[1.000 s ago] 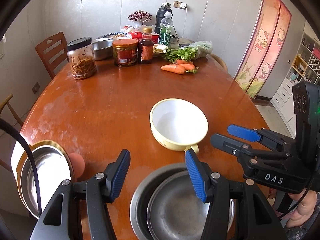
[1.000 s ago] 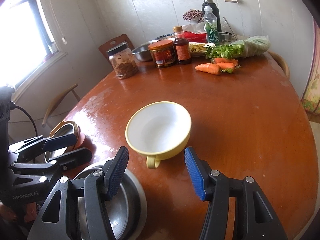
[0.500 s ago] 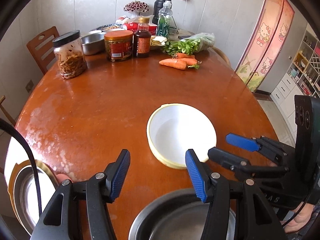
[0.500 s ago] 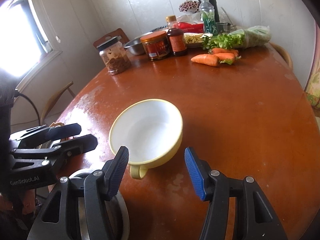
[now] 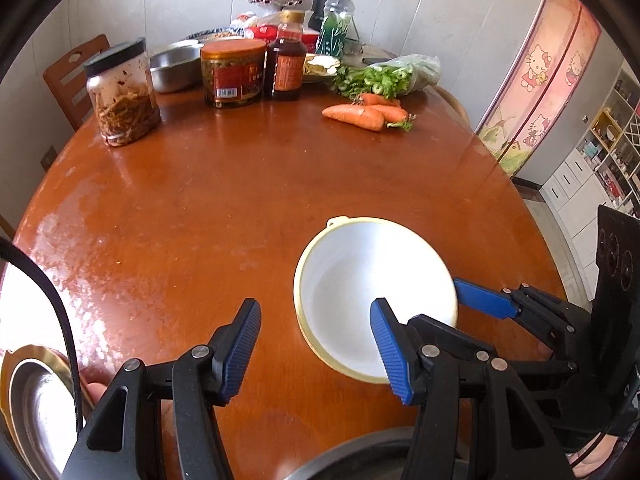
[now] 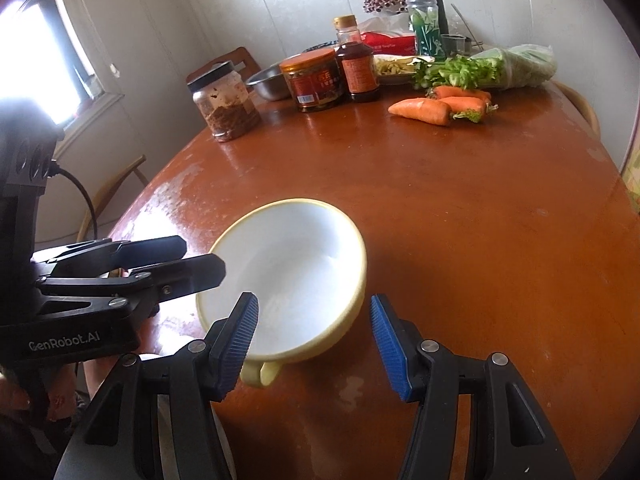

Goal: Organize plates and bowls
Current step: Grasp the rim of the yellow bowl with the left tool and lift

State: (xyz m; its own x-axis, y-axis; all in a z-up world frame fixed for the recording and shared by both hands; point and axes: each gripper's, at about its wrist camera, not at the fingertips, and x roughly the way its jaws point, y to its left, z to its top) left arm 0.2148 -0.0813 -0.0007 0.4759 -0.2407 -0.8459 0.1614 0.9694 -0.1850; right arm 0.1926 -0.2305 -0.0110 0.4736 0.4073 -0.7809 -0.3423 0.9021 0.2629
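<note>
A round brown table [image 5: 248, 208] is being shown from two gripper cameras. Along its far edge a clear jar [image 5: 122, 94] part-filled with dark shreds, an orange-lidded jar [image 5: 233, 72], a dark sauce bottle [image 5: 286, 62], a steel basin [image 5: 174, 65], bagged greens [image 5: 390, 74] and carrots [image 5: 362, 114] are being kept together, well apart from the yellow bowl [image 5: 372, 300]. That bowl, white inside and holding nothing, is sitting near the table's near edge. The left gripper [image 5: 316, 344] is being held open just beside the bowl's left rim, gripping nothing. The right gripper [image 6: 314, 340] is being held open with the bowl's near rim and handle between its fingers, untouched. A steel dish [image 5: 36, 408] is being glimpsed at lower left.
</note>
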